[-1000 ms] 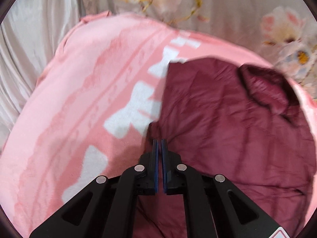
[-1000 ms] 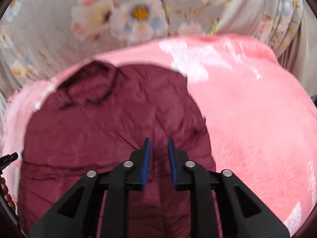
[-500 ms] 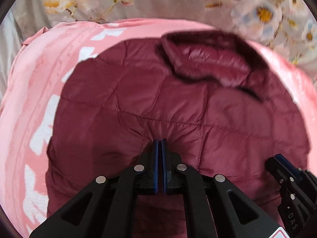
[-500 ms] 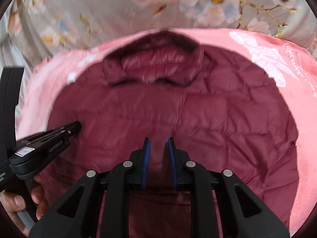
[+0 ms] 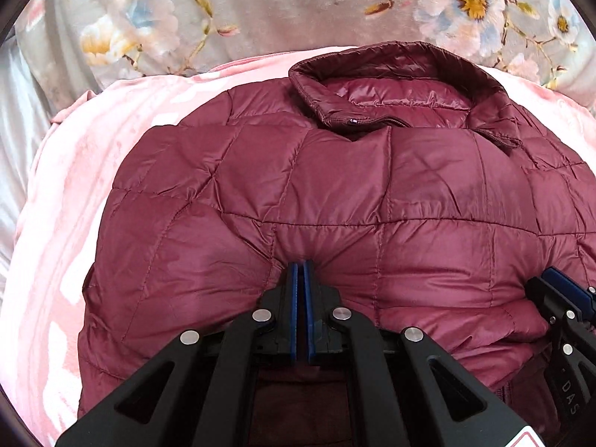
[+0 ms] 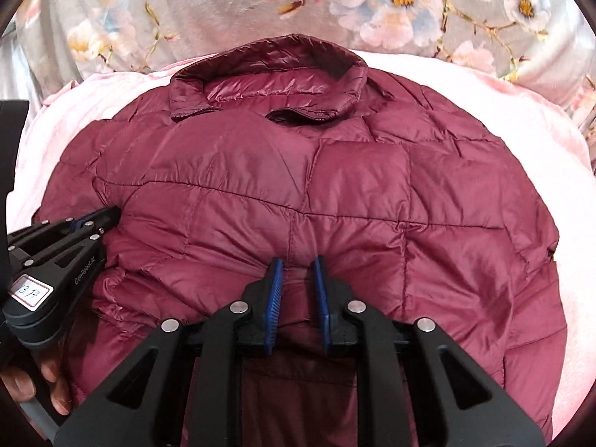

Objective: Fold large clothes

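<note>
Both tongs pinch the jacket's folded-over fabric: the left tongs (image 5: pixel 301 266) nearly closed, the right tongs (image 6: pixel 297 262) slightly apart around a thicker ridge. The fold looks laid down; next comes letting go. The maroon quilted jacket (image 5: pixel 335 186) lies collar-up on a pink blanket (image 5: pixel 67 193).

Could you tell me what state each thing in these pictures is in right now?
puffer jacket: lying on the blanket, lower part folded up over the body, collar open.
pink blanket: spread flat beneath the jacket.
left gripper: shut on a pinch of jacket fabric.
right gripper: clamped on a thicker fold of jacket.
</note>
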### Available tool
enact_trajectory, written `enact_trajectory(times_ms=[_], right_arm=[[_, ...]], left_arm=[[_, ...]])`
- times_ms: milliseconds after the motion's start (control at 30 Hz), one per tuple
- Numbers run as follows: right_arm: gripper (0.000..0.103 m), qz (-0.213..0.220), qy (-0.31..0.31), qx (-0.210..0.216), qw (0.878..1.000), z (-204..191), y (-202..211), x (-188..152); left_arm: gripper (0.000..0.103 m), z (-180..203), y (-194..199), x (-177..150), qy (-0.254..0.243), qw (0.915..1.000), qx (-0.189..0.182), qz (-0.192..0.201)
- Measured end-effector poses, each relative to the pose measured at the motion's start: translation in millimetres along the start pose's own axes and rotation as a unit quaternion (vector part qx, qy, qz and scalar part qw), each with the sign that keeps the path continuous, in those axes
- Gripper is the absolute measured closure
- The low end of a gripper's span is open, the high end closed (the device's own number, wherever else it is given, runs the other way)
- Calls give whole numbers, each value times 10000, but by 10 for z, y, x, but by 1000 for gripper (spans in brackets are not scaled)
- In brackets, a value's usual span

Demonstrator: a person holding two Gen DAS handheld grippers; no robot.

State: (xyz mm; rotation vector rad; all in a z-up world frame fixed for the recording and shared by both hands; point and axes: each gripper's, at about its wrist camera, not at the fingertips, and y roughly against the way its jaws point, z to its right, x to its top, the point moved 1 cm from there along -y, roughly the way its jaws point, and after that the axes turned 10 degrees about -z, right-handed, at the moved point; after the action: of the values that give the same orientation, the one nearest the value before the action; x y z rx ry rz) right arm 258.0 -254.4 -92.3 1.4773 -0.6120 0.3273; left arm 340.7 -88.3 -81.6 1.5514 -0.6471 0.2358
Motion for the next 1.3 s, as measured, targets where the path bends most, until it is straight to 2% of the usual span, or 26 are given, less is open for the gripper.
enact_trajectory(times_ms=[167, 200, 267, 300, 333, 367, 433, 533, 600, 700, 800, 867, 967, 1000, 1033, 1067, 1100, 1133, 1200, 1233, 1300], right_arm=[[85, -78, -75, 295, 9995, 110, 27, 3], [82, -109, -74, 334, 9994, 133, 50, -9], [67, -170, -106, 310, 9993, 220, 156, -35], [49, -148, -171, 246, 9994, 296, 250, -38], [37, -68, -234, 207, 9995, 354, 331, -26], [36, 24, -302, 211, 9993, 414, 405, 5], [36, 169, -463, 334, 9982, 555, 535, 174], [36, 389, -845, 772, 9927, 744, 600, 536], [36, 453, -1076, 1111, 9869, 822, 527, 793], [36, 349, -1305, 1418, 9806, 872, 308, 1024], [42, -32, -1851, 1899, 9642, 940, -67, 1174], [44, -160, -2094, 1951, 9580, 986, -231, 1172], [46, -279, -2334, 2097, 9491, 1012, -427, 1157], [50, -339, -2431, 2274, 9424, 1013, -498, 1154], [60, -397, -2486, 2393, 9378, 1002, -548, 1154], [69, -451, -2488, 2470, 9355, 990, -580, 1167], [89, -499, -2427, 2534, 9351, 963, -588, 1170], [92, -480, -2340, 2505, 9382, 942, -556, 1177], [94, -347, -2051, 2119, 9549, 900, -448, 1169], [94, -289, -1863, 1834, 9648, 878, -403, 1159], [94, -377, -1682, 1542, 9729, 849, -447, 1134]], left_arm=[[96, -111, 27, -17, 173, 9993, -328, 5], [94, -124, 40, -23, 135, 9993, -341, -22], [93, -188, 119, -48, 11, 9994, -329, -102], [93, -260, 184, -47, -1, 9990, -402, -181], [92, -315, 223, -35, 29, 9986, -479, -238], [91, -387, 271, 0, 98, 9980, -557, -287], [83, -535, 387, 181, 307, 9965, -738, -254], [73, -601, 477, 537, 568, 9923, -1094, -121], [63, -576, 403, 825, 691, 9854, -1544, -206], [61, -506, 160, 1138, 953, 9756, -1914, -496], [61, -418, -98, 1309, 1112, 9686, -2094, -749], [61, -352, -326, 1377, 1237, 9600, -2270, -1072], [66, -306, -477, 1371, 1344, 9584, -2242, -1144], [74, -268, -514, 1372, 1274, 9596, -2221, -1165], [92, -248, -532, 1375, 1215, 9608, -2197, -1179], [96, -232, -546, 1372, 1151, 9628, -2127, -1203], [97, -228, -548, 1361, 1073, 9655, -2047, -1202], [99, -221, -518, 1331, 939, 9704, -1926, -1113], [99, -224, -471, 1282, 677, 9780, -1703, -993], [99, -235, -470, 1264, 598, 9794, -1665, -970], [99, -245, -510, 1201, 491, 9802, -1650, -978]])
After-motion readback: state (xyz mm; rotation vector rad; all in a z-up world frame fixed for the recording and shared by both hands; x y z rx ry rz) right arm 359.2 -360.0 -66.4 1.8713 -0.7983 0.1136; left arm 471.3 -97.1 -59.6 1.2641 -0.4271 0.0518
